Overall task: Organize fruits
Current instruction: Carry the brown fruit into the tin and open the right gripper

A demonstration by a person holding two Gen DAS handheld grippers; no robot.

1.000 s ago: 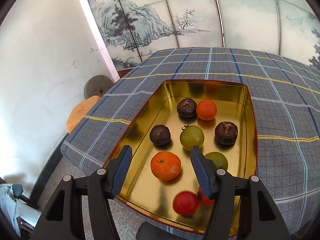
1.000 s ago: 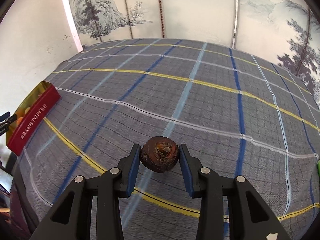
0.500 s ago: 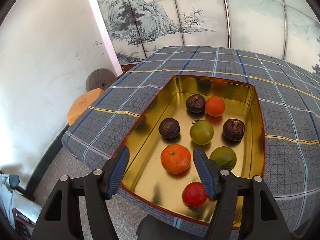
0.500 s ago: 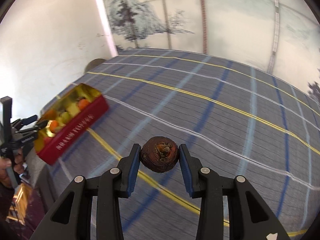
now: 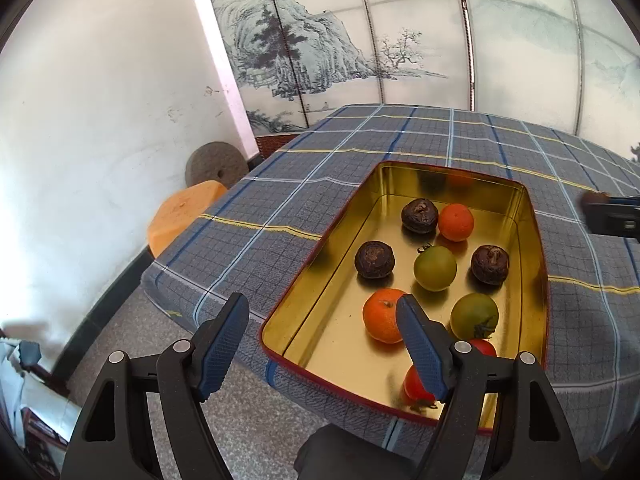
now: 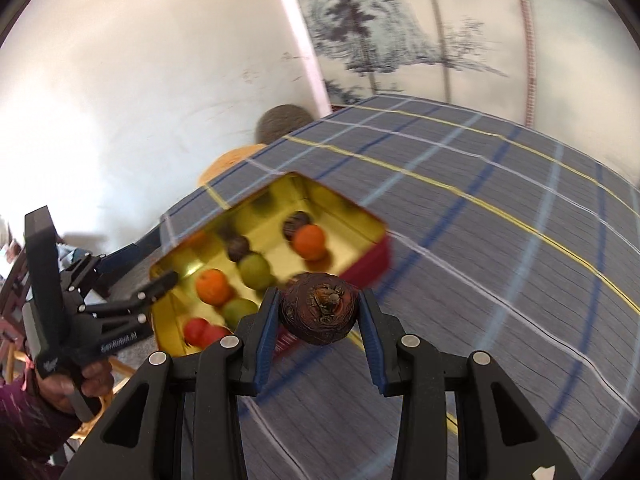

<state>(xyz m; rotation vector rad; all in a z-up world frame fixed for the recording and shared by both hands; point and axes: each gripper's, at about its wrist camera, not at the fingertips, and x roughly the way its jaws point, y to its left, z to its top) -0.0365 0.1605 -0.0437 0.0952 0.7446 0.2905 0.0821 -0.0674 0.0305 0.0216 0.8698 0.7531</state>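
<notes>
A gold-lined tin tray (image 5: 532,216) with red outer walls is set on the plaid tablecloth (image 5: 280,200), with oranges, green and red tomatoes and dark wrinkled fruits inside. The left gripper (image 5: 320,344), jaws opening with nothing between them, is held at the tray's near edge. A dark brown, wrinkled round fruit (image 6: 319,308) is clamped in the right gripper (image 6: 319,320) above the cloth beside the tray.

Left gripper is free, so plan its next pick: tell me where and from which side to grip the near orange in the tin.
Grip the near orange across its widest middle, coming down from above with the left gripper, whose jaws are opening with nothing between them. It is round and stem-up; the gold tin is walled, and bare floor flanks the orange left and right.
</notes>
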